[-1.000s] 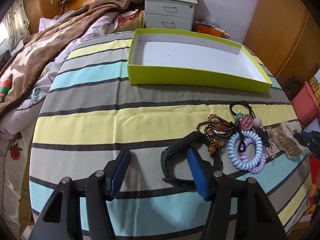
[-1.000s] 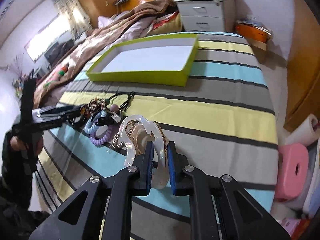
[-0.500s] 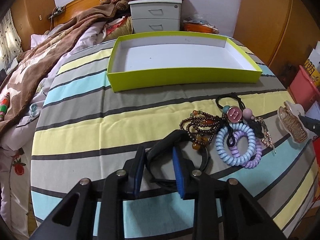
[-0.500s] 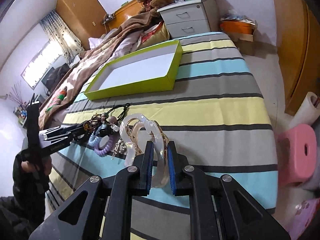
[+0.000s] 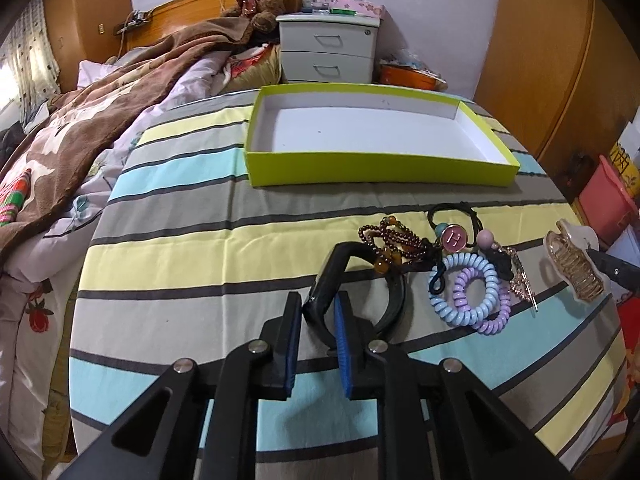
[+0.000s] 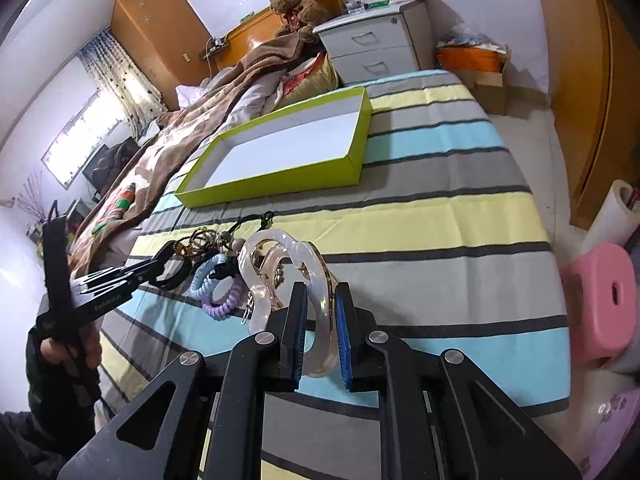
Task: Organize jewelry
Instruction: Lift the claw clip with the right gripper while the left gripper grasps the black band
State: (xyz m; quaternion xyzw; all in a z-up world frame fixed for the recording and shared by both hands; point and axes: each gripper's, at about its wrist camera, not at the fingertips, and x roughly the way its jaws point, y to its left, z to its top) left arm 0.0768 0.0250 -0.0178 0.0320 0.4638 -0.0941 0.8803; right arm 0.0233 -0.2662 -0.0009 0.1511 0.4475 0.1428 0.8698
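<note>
Left wrist: jaws closing on black headband [image 5: 394, 300], bracelets [image 5: 468, 294] beside; right jaws clamp hair claw [image 6: 280, 276].

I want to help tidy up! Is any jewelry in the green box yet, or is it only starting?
Only starting: the green box holds nothing. The right gripper holds the clear hair claw; the left gripper is closing on the black bangle. The beads and coil ties wait on the cloth.

Ahead of the left gripper [image 5: 318, 316] the tray [image 5: 376, 166] sits far across the striped cloth [image 5: 192, 248]. A headband [image 5: 360, 280] lies between its jaws; beads [image 5: 394, 240] and coil ties [image 5: 468, 294] lie just right, the hair claw [image 6: 280, 276] farther right, in the right gripper [image 6: 320, 320].
</note>
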